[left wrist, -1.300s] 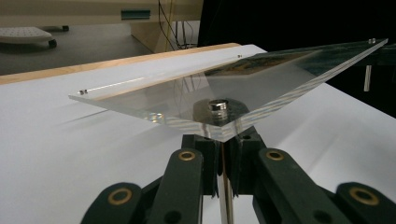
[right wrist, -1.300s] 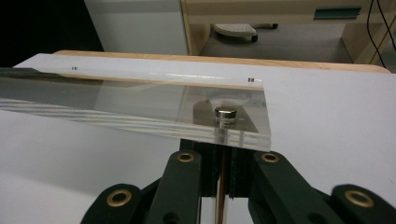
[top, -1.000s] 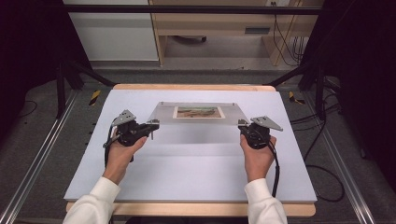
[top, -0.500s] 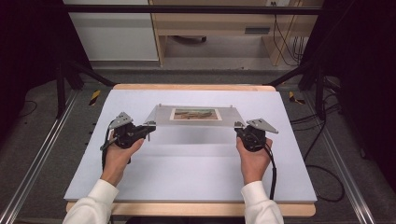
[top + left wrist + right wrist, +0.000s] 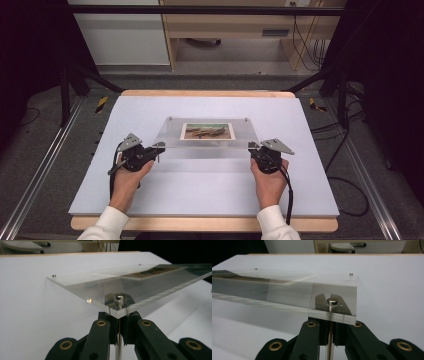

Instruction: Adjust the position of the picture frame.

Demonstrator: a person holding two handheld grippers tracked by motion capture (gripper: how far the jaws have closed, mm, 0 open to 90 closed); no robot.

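A clear acrylic photo frame [image 5: 207, 147] with a small landscape photo [image 5: 207, 131] in it hangs just above the white table [image 5: 200, 195], held at its two near corners. My left gripper [image 5: 159, 146] is shut on the thin pin under the near left corner [image 5: 119, 320], below a silver round cap [image 5: 119, 296]. At the near right corner my right gripper [image 5: 251, 146] is shut the same way on the pin [image 5: 331, 326] under its cap [image 5: 332, 301]. Two more small studs mark the panel's far corners.
The white sheet covers a wooden table top whose edge [image 5: 205, 223] runs along the front. Metal rails [image 5: 30, 185] flank both sides, and cables [image 5: 345, 180] lie on the floor at the right. Cabinets [image 5: 120, 35] stand beyond the far edge.
Both hands have come down and toward the near edge together, bringing the clear frame with them. The grips on the two corners are unchanged.
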